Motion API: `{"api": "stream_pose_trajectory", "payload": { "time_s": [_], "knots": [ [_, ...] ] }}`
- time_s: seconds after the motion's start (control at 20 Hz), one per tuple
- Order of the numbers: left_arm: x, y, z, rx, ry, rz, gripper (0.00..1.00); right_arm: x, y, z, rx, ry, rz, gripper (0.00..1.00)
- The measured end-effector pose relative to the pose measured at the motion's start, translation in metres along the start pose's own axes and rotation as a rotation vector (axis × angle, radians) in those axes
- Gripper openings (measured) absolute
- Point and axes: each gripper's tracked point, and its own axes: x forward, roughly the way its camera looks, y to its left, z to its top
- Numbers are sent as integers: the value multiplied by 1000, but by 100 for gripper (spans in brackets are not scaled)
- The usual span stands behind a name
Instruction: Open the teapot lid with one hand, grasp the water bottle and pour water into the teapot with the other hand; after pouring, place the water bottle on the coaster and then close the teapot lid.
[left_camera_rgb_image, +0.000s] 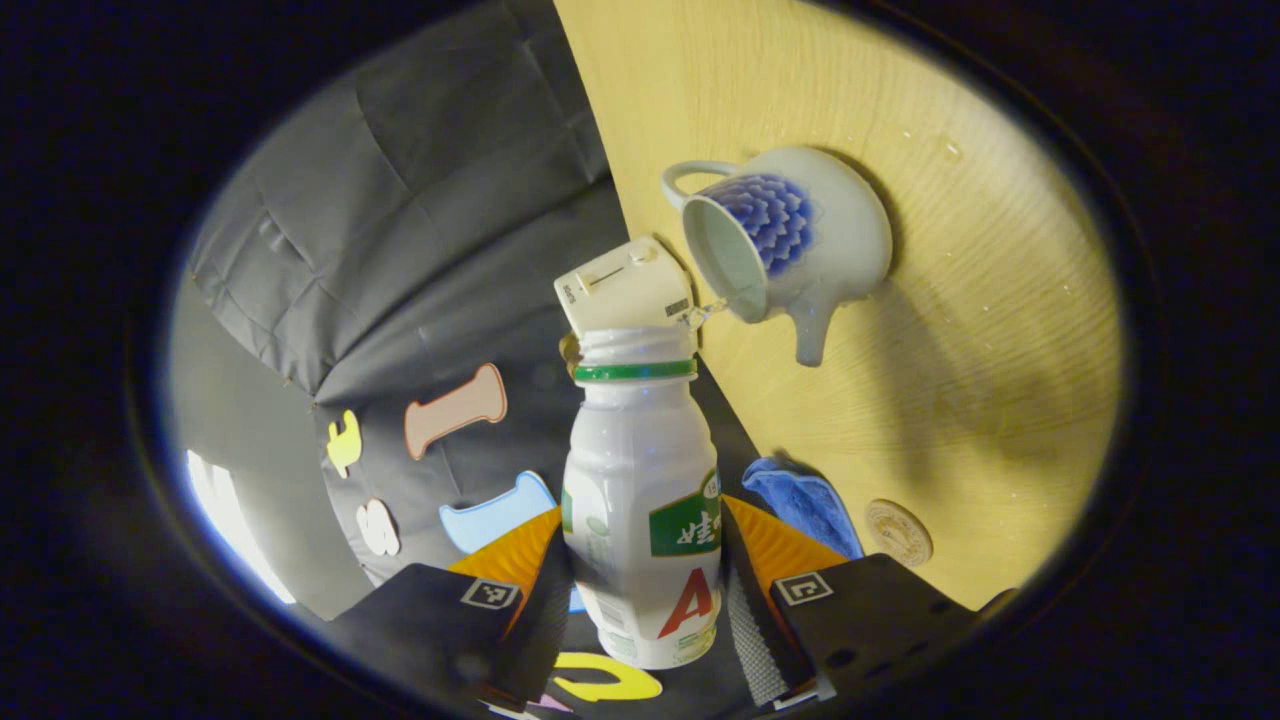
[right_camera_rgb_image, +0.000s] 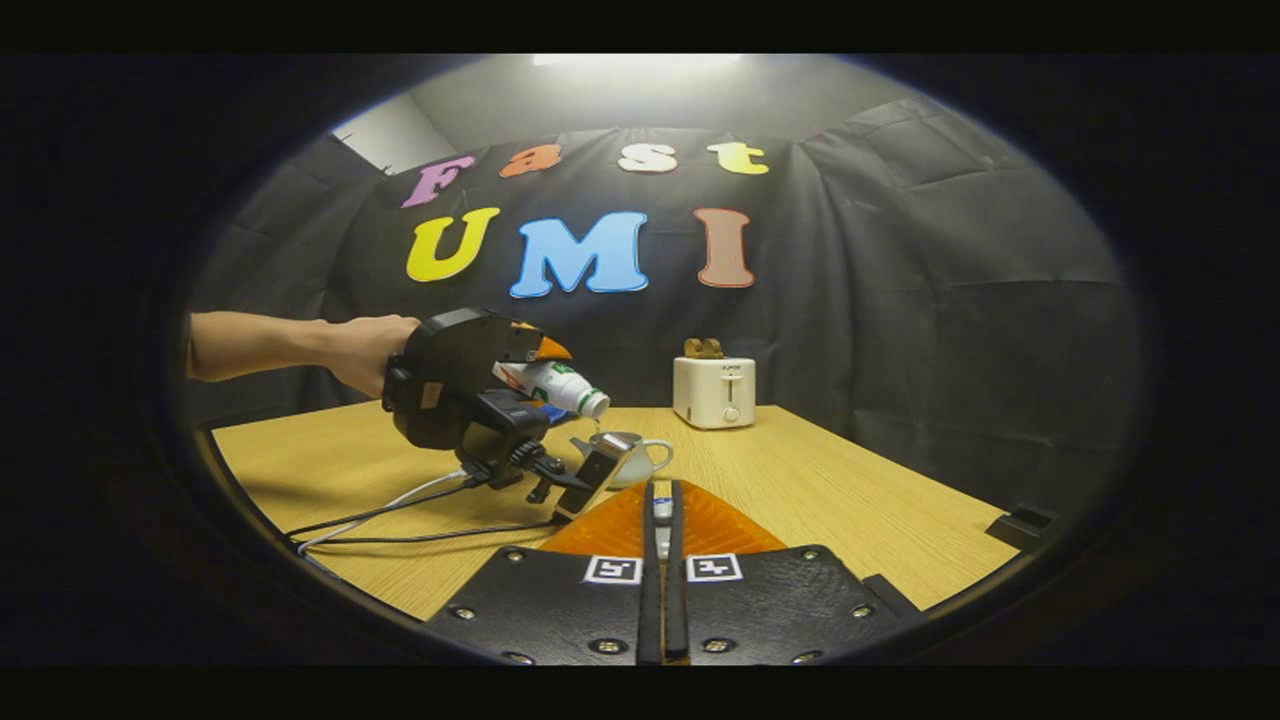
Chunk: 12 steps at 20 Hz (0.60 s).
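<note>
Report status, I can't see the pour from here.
Left hand-held gripper shut on bottle, tipped over open teapot. Right hand-held gripper shut on small piece. Toaster well behind.

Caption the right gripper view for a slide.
Left tongs tip a water bottle over the open teapot; toaster behind.

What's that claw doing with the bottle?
The left claw is clamped on a water bottle, tipped over the open teapot on the wooden table. In the right gripper view a thin stream of water runs from the bottle's mouth into the pot. The right claw is shut on something small, likely the teapot lid. The coaster waits nearby, and a toaster stands behind.
</note>
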Motion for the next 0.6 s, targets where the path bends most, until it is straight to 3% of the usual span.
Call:
{"api": "stream_pose_trajectory", "payload": {
  "time_s": [0.1, 0.2, 0.4, 0.6],
  "knots": [
    [-1, 2, 1, 8, -4, 7, 73, -1, 0, -1, 4, 2, 0, 2],
    [0, 2, 2, 14, -6, 11, 82, -1, 0, 0, 3, 2, -1, 2],
    [-1, 5, 6, 33, -19, 26, 77, 0, -1, -2, 2, 9, -1, 2],
    [-2, 3, 11, 36, -31, 20, 82, -1, -1, -3, 0, 12, 0, 2]
  ]
}}
